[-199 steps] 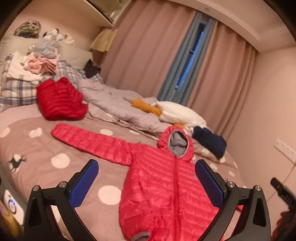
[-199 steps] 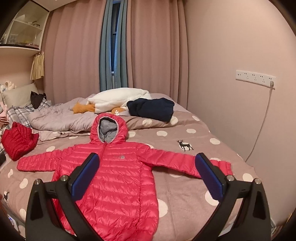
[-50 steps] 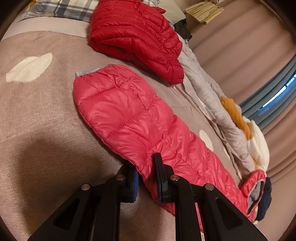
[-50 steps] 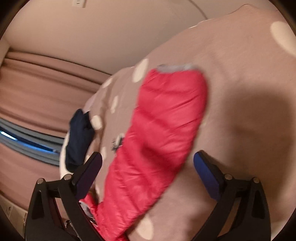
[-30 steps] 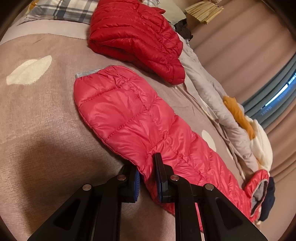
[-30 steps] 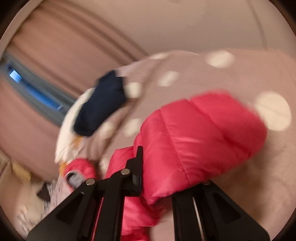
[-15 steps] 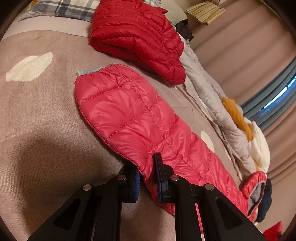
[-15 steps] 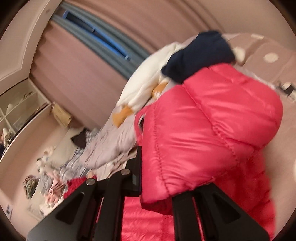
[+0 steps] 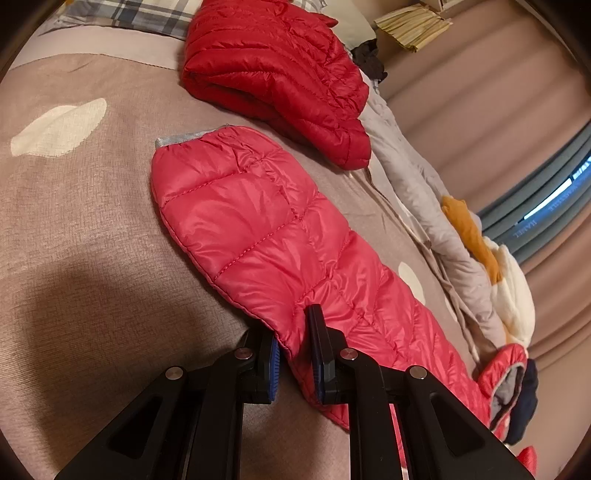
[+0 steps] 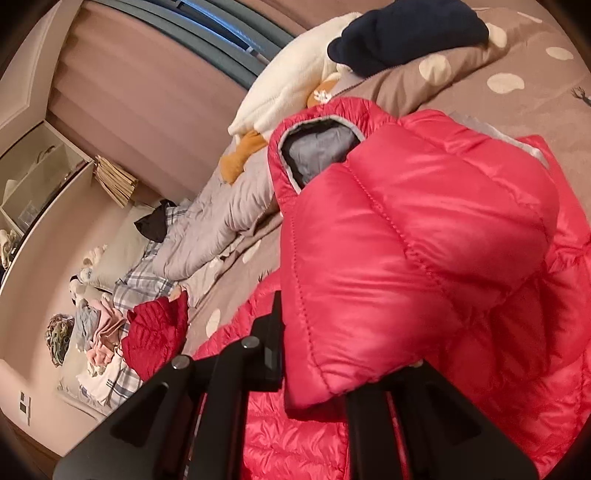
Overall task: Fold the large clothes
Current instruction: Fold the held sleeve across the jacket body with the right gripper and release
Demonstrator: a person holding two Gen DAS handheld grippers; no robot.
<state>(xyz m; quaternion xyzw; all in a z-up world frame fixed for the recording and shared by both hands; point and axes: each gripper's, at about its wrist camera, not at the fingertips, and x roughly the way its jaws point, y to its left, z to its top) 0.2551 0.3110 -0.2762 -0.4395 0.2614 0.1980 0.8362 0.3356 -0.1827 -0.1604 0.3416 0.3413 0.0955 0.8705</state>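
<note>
Your jacket (image 10: 424,236) lies flat on the bed (image 9: 92,221), hood (image 10: 317,147) towards the curtains, long axis hem to hood. It looks light, puffy and slick, so pinch seams or cuffs. Your left gripper (image 9: 293,363) is clamped on one sleeve's edge; the right gripper (image 10: 314,354) grips the other sleeve, lifted over the body.

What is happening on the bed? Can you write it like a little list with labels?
Place: bed with spotted brown cover
Main thing: pink puffy jacket
Left gripper: shut on one sleeve, which lies flat
Right gripper: shut on the other sleeve, lifted over the jacket's body
Hood: grey inside
Nearby: folded red jacket, navy garment
</note>
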